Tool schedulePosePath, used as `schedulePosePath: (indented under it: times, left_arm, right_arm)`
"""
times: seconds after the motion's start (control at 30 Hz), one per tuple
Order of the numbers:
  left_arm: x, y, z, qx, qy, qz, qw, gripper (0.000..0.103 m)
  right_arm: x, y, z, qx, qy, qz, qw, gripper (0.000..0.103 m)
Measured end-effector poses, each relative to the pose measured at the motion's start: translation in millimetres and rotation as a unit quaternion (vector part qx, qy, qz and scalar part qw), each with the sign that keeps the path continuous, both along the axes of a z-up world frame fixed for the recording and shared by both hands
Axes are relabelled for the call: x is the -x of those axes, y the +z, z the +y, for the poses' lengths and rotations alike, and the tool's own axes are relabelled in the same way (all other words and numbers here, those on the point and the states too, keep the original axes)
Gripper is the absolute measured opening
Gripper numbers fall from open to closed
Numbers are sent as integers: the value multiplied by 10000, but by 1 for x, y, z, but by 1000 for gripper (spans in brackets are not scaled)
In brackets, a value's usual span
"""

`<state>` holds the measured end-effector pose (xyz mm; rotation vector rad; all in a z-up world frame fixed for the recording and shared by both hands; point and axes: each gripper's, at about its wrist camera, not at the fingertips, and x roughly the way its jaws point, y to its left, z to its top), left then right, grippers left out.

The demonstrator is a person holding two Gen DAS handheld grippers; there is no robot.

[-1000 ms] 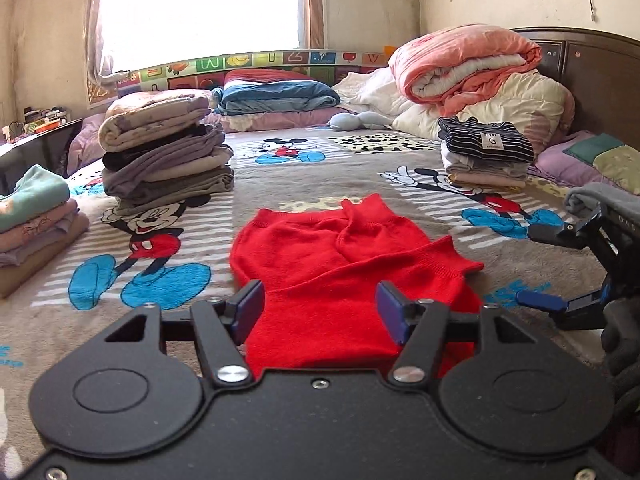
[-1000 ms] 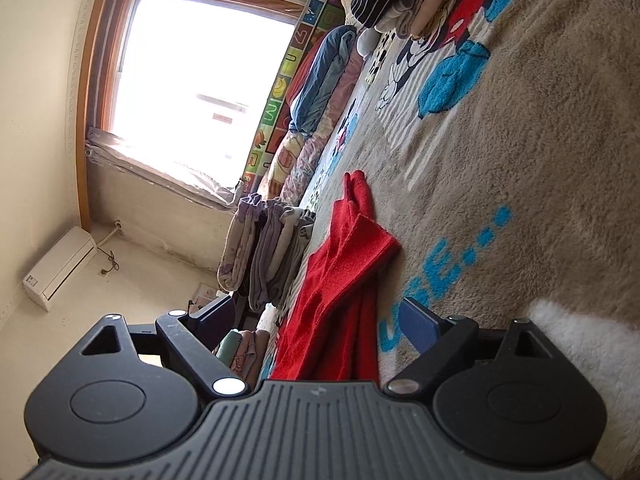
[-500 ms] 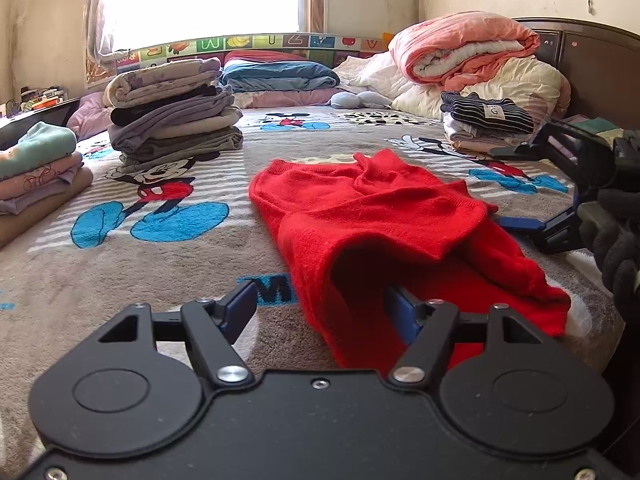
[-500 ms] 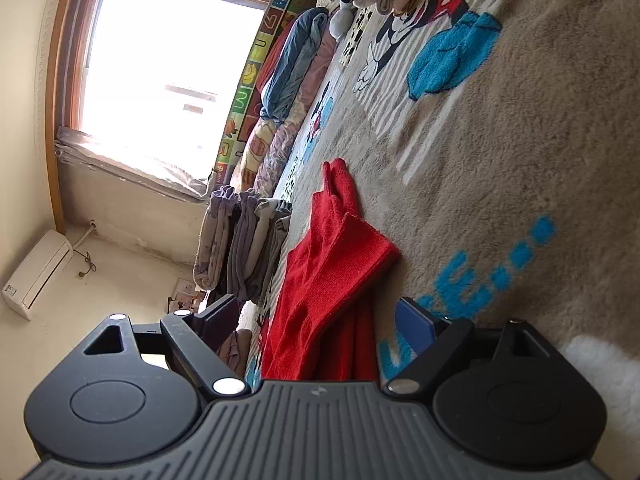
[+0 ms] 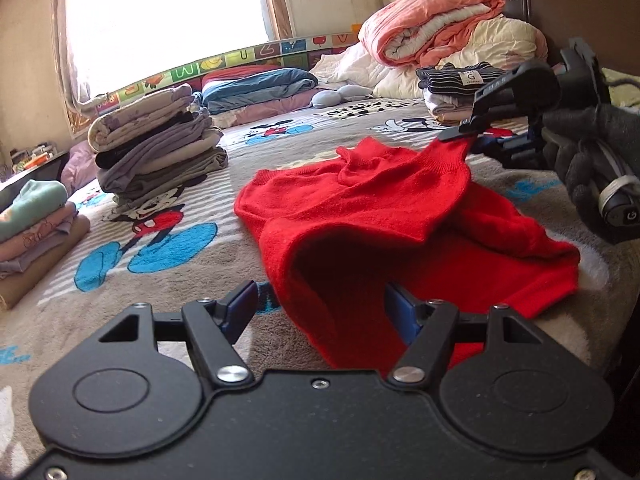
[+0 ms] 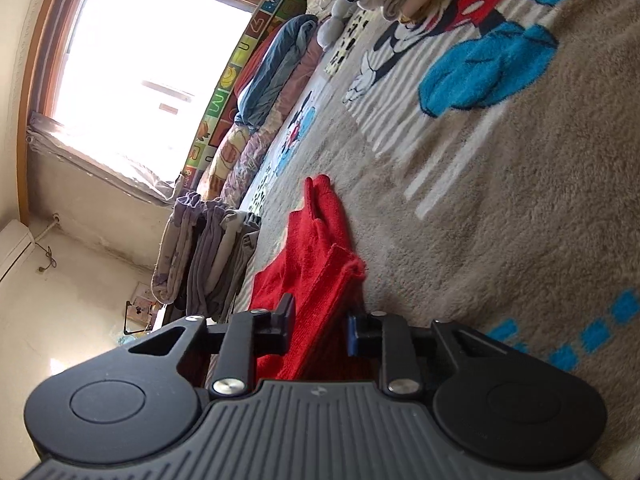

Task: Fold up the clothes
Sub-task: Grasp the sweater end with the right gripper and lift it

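Two grippers on one red sweater (image 5: 360, 216). Left gripper (image 5: 320, 312) wide open, cloth bunched between its fingers, not pinched. Right gripper (image 6: 320, 328) squeezed on a lifted edge. Sweater mostly flat on the blanket (image 5: 168, 264). Could slip loose and spoil the fold.

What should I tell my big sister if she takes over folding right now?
Right gripper: shut on a corner of the red sweater, lifting it off the blanket.
Left gripper: open, with a raised fold of the sweater between its fingers, not clamped.
Done: several folded piles, such as the tall stack.
Left: the sweater is rumpled and half lifted; its folding remains.
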<state>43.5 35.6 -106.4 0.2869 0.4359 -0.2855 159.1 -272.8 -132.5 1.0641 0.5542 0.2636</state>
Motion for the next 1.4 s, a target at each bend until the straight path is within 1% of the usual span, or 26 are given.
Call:
schedulePosePath:
  times: [0.03, 0.1, 0.13, 0.2, 0.23, 0.27, 0.37, 0.47, 0.63, 0.77, 0.97, 1.13, 1.2, 1.23, 1.27, 1.3, 1.37, 1.4]
  left_arm:
    - [-1, 0, -1, -38, 20, -17, 10000, 69]
    - [-3, -1, -2, -78, 70, -67, 9999, 69]
    - [-4, 0, -2, -80, 103, -101, 9999, 67]
    - [-5, 2, -3, -103, 113, -149, 9998, 56]
    - [-5, 2, -5, -152, 113, -147, 9997, 46]
    - [-6, 1, -6, -203, 118, -137, 9996, 32]
    - [-6, 2, -8, -270, 47, -155, 9995, 17]
    - [-3, 2, -13, -357, -166, -166, 9991, 12]
    - [6, -5, -28, -750, -515, -278, 9955, 11]
    - [10, -8, -36, -952, -722, -302, 9924, 11]
    - [9, -11, -38, -1033, -890, -268, 9903, 11]
    - [12, -13, -40, -1160, -972, -298, 9880, 10]
    - [10, -12, -38, -1089, -923, -267, 9894, 10]
    - [9, -11, -36, -992, -886, -217, 9909, 10]
    - [7, -10, -35, -894, -849, -167, 9922, 10]
    - [6, -9, -34, -858, -835, -141, 9927, 10]
    - [6, -9, -35, -890, -802, -151, 9927, 10]
    - [6, -9, -35, -873, -789, -136, 9930, 10]
  right_arm:
    - [1, 7, 1, 87, 15, -105, 9999, 16]
    - [2, 20, 4, 257, 49, -315, 9992, 14]
    - [2, 27, 6, 317, 97, -416, 9986, 13]
    - [2, 40, 9, 409, 184, -600, 9972, 13]
    - [3, 48, 10, 433, 213, -714, 9963, 12]
    - [5, 55, 10, 473, 221, -814, 9953, 11]
    - [9, 71, 8, 493, 213, -1035, 9932, 9]
    - [16, 82, 3, 485, 160, -1188, 9916, 8]
    - [33, 87, -9, 450, -65, -1299, 9905, 8]
    - [50, 75, -29, 193, -416, -1235, 9913, 7]
    - [74, 57, -52, -252, -766, -1128, 9903, 7]
    - [84, 58, -63, -459, -913, -1177, 9878, 7]
    - [85, 60, -66, -491, -953, -1201, 9870, 6]
    - [85, 62, -67, -496, -974, -1211, 9866, 4]
    - [85, 63, -68, -484, -989, -1207, 9866, 4]
    - [83, 62, -68, -361, -955, -1102, 9887, 5]
    - [78, 55, -67, -180, -918, -819, 9922, 15]
    - [79, 46, -66, -199, -977, -604, 9932, 26]
